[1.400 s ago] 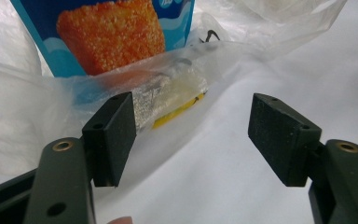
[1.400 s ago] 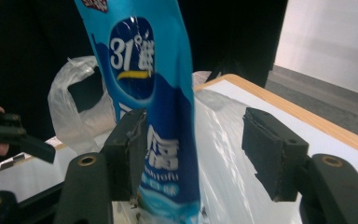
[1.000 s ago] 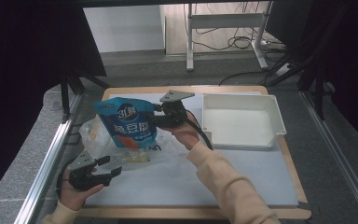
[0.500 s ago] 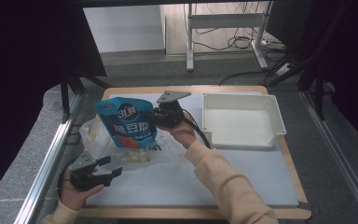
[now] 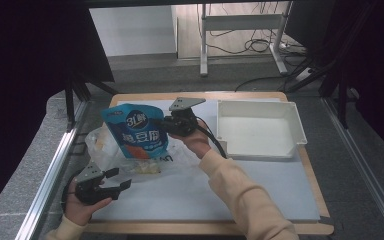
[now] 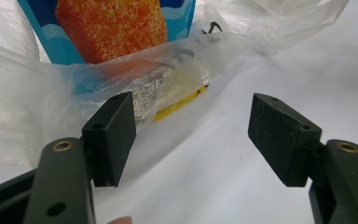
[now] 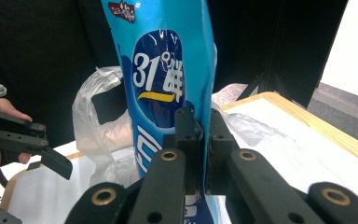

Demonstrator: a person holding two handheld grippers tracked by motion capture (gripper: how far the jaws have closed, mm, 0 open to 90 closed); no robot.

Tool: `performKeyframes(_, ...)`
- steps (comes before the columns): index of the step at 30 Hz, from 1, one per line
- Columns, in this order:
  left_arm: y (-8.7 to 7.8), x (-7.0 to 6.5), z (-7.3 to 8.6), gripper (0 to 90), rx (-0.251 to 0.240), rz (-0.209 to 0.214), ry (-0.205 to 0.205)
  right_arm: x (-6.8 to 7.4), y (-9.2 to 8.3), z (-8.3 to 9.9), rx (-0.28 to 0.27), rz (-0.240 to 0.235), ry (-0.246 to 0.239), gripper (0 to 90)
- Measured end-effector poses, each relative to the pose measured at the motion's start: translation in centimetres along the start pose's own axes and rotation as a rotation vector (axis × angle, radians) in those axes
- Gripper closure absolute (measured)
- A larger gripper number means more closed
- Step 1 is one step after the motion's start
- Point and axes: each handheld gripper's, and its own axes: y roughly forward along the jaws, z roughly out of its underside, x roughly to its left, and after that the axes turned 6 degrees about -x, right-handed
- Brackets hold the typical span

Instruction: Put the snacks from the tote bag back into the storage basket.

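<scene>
Right gripper (image 7: 198, 154): jaws together, clamped on the edge of the blue snack pouch (image 5: 137, 131), holding it upright above the clear plastic bag (image 5: 105, 150). In the right gripper view the pouch's side seam sits pinched between the pads.

Left gripper (image 5: 114, 181): jaws apart, nothing between them, near the front-left of the table, just short of the bag. In the left gripper view the bag film (image 6: 37, 98) lies ahead of the left pad; I judge it isn't touching.

Step looks like pulling the pouch clear of the bag, or seating it, can't tell which. Either way:
- keep the right grip on the seam, not the puffed body, so the pouch doesn't crush
- use the left gripper to pin or pinch the bag's loose film so the bag doesn't ride along
- pinch a single layer of film; avoid the item inside

Containers:
- plastic bag: a small yellow-and-silver packet (image 6: 177, 91) inside, near the pouch's bottom; other contents unclear through the film
- white tray (image 5: 260, 130) at right: empty, well apart from the bag
- pouch: sealed as far as visible

Table mat (image 5: 205, 195) otherwise bare.
</scene>
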Motion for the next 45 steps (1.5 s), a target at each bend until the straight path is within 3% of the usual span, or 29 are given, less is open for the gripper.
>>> performKeyframes(17, 0.0, -0.1, 0.0, 32.1, -0.001, 0.007, 0.002, 0.3, 0.2, 0.0, -0.022, 0.031, 0.021, 88.3)
performKeyframes(45, 0.8, -0.4, 0.4, 32.1, 0.026, 0.020, 0.008, 1.1, 0.1, -1.5, -0.096, -0.009, 0.043, 89.1)
